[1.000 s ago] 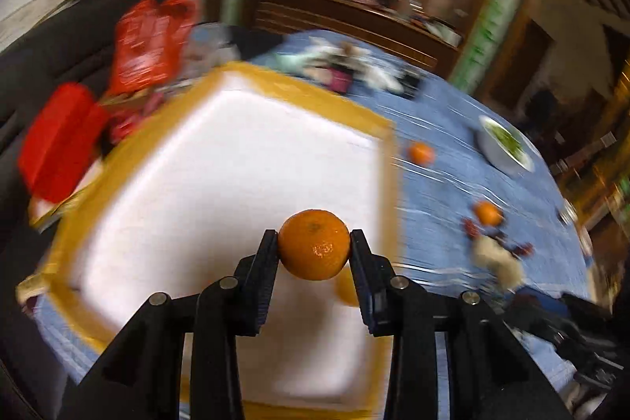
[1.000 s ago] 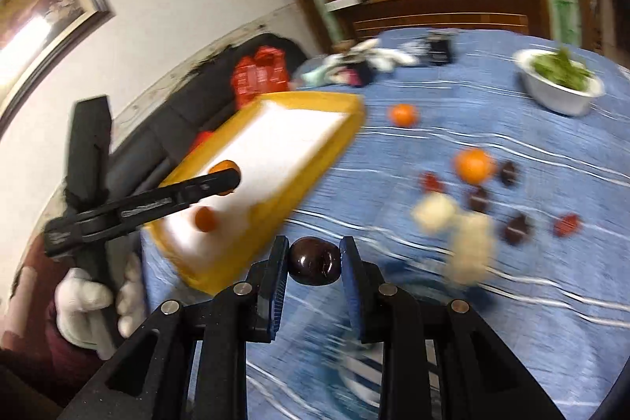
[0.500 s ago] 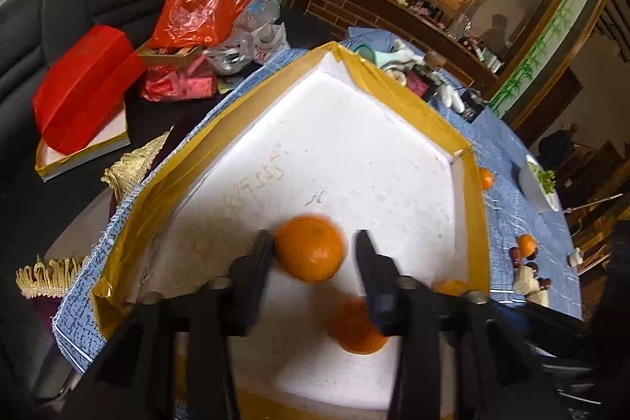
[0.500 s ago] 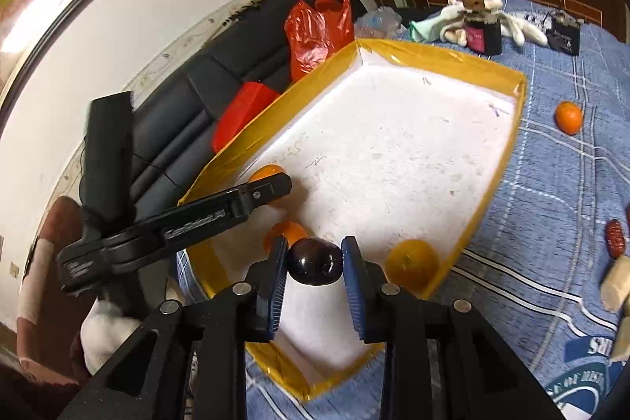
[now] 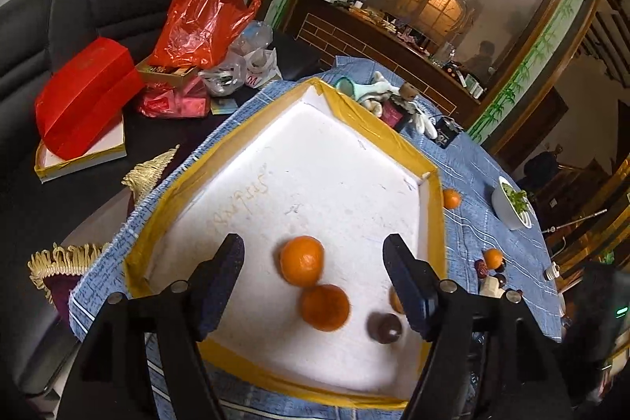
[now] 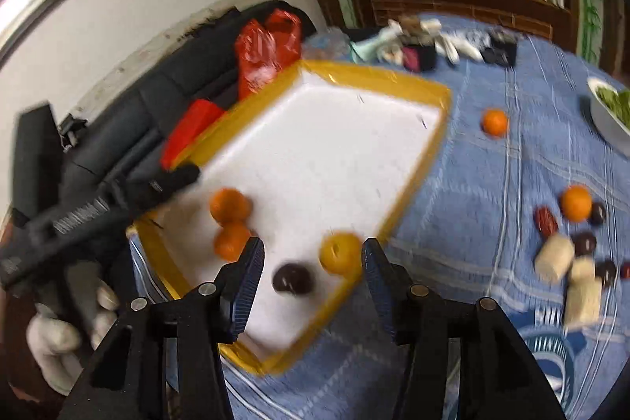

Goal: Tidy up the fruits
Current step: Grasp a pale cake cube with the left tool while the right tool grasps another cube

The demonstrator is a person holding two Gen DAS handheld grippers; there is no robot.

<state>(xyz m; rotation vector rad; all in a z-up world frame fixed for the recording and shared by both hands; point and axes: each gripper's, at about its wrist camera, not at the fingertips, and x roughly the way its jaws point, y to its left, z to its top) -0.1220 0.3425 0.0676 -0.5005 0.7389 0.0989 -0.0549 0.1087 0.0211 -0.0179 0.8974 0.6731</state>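
both releases done since a second ago: left gripper and right gripper gape wide, empty. orange and plum lie in tray, near edge; far floor bare.

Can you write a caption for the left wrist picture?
Open left gripper above a white tray holding oranges and a dark fruit.

In the tray on the counter, two oranges touch; a plum lies right of them, beside a third orange. More fruit lies right of the tray, a bowl behind it
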